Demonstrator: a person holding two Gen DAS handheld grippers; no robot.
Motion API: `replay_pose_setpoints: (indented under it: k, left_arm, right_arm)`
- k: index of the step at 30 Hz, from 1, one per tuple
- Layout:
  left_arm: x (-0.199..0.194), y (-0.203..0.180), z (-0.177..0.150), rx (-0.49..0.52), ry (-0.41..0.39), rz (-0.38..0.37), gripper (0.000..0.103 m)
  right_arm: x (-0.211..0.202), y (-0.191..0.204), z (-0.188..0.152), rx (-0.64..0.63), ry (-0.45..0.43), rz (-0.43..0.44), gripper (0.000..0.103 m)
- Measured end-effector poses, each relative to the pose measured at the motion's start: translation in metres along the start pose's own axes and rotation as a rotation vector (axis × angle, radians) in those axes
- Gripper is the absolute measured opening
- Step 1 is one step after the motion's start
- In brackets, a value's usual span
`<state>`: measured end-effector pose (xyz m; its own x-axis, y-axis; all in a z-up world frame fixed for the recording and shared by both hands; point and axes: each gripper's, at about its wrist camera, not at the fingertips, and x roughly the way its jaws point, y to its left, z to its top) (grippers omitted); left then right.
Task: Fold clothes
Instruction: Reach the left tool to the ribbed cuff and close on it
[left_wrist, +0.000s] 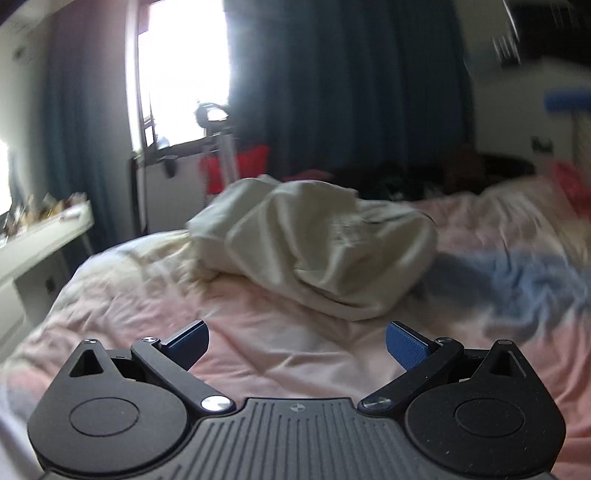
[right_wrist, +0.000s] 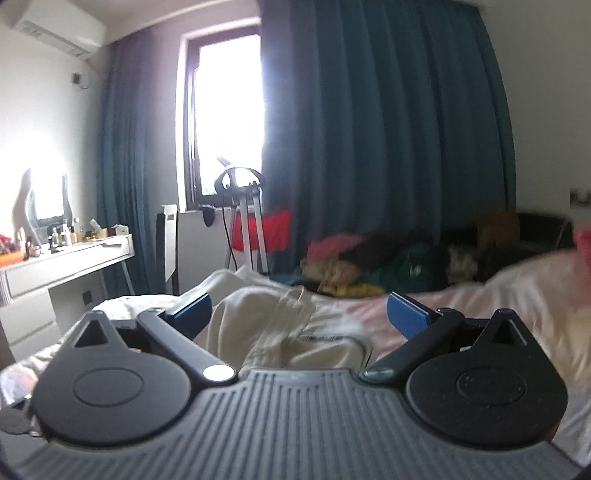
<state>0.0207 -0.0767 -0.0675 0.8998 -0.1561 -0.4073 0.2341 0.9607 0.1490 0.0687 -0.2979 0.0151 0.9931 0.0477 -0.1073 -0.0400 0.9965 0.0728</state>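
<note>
A crumpled cream-white garment (left_wrist: 314, 240) lies in a heap on the pink bed cover (left_wrist: 258, 332). My left gripper (left_wrist: 297, 341) is open and empty, held above the cover a little short of the heap. In the right wrist view the same cream garment (right_wrist: 280, 325) lies right below and between the fingers of my right gripper (right_wrist: 299, 314), which is open and holds nothing. Its blue pads (right_wrist: 406, 317) stand wide apart. Whether they touch the cloth cannot be told.
A pile of colourful clothes (right_wrist: 369, 266) lies at the far side of the bed by the dark blue curtain (right_wrist: 369, 129). A white desk (right_wrist: 66, 266) with bottles stands at the left. A metal stand (right_wrist: 243, 229) and a red bag (right_wrist: 277, 229) are under the window.
</note>
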Motion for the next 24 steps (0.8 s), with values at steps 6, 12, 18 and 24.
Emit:
replay_pose_setpoints:
  k: [6,12,18,24]
  left_arm:
    - [0.061,-0.032,0.025,0.084,0.04,0.009,0.097]
    - [0.145,-0.065,0.089,0.237,-0.021,0.08,0.096]
    - [0.223,-0.09,0.114,0.353,-0.024,0.163,0.094]
    - [0.284,-0.097,0.129,0.345,0.017,0.302,0.065]
  right_arm:
    - [-0.001,-0.046,-0.008,0.106,-0.021,-0.055,0.103]
    - [0.013,-0.092,-0.03,0.259,0.008,-0.157,0.103]
    - [0.036,-0.116,-0.052,0.395,0.033,-0.171,0.103]
    - [0.059,-0.109,-0.079,0.427,0.123,-0.141,0.103]
